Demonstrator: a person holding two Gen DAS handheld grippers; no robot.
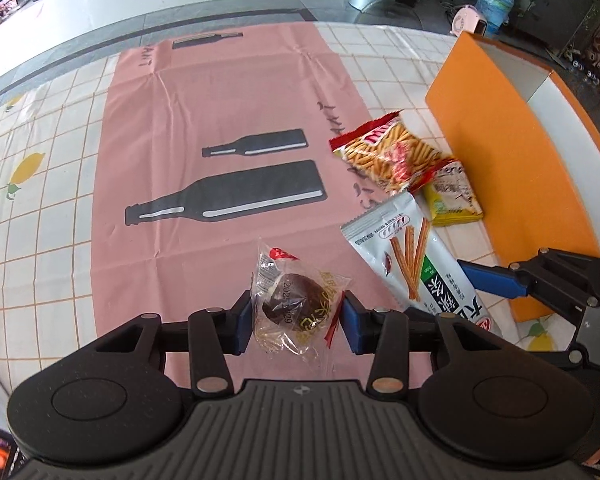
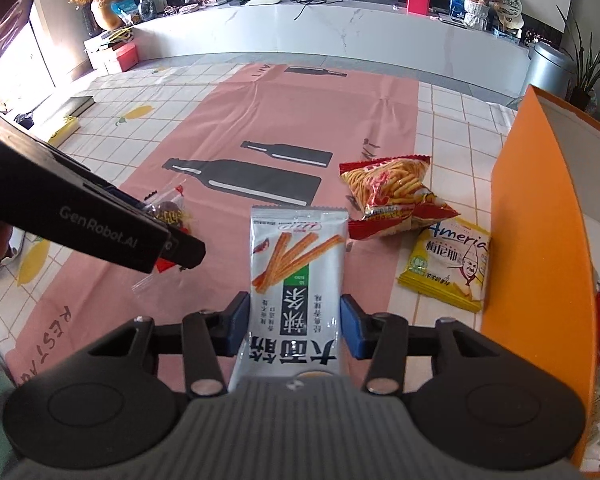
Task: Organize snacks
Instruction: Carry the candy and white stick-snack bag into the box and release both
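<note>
The left gripper (image 1: 298,316) clamps a clear-wrapped chocolate-brown cake (image 1: 294,300), its wrapper bearing yellow characters and a printed date, above a pink cloth (image 1: 228,100) printed with black bottle silhouettes. The right gripper (image 2: 294,326) pinches a white packet (image 2: 296,276) picturing orange sticks, with large Chinese characters and a green panel. On the cloth's edge lies a red bag of stick snacks (image 2: 392,196); partly under it, a yellow pack (image 2: 448,264) reading "Ameria" rests just beside an orange box (image 2: 540,216). Beneath is a checked tablecloth (image 1: 28,128) with lemons. "GenRobot.AI" marks the left gripper's body.
</note>
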